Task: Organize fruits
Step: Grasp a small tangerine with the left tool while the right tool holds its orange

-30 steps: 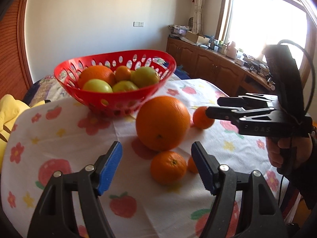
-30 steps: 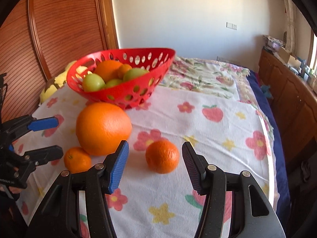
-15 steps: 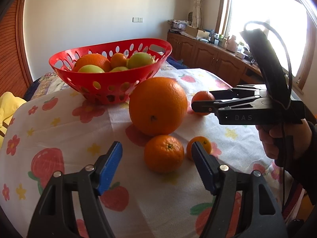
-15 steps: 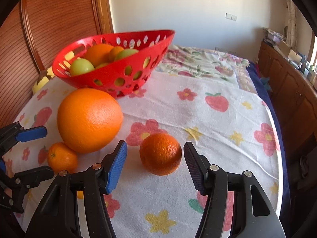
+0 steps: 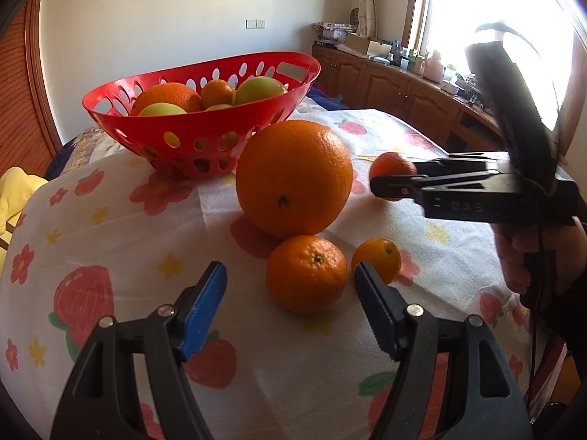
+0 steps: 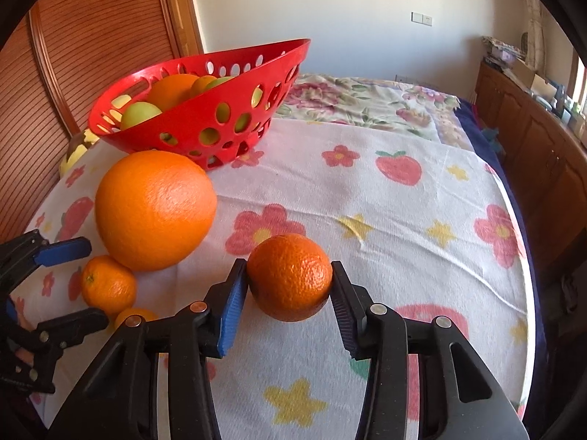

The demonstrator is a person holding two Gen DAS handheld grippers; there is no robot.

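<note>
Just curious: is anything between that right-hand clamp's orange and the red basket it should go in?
Partly. The big orange sits left of the direct line from the held orange to the red basket; the cloth between looks bare otherwise.

Basket [image 5: 205, 139] behind large orange [image 5: 293, 179] — two small oranges [image 5: 306, 275] before it.

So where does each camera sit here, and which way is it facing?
Left wrist: on the left gripper, low over the tablecloth, facing the red basket; its open fingers and the person's right hand show.
Right wrist: on the right gripper, facing the basket and the wooden wall; its fingers flank a mid-size orange.
Both show the basket, the big orange and each other's gripper.
</note>
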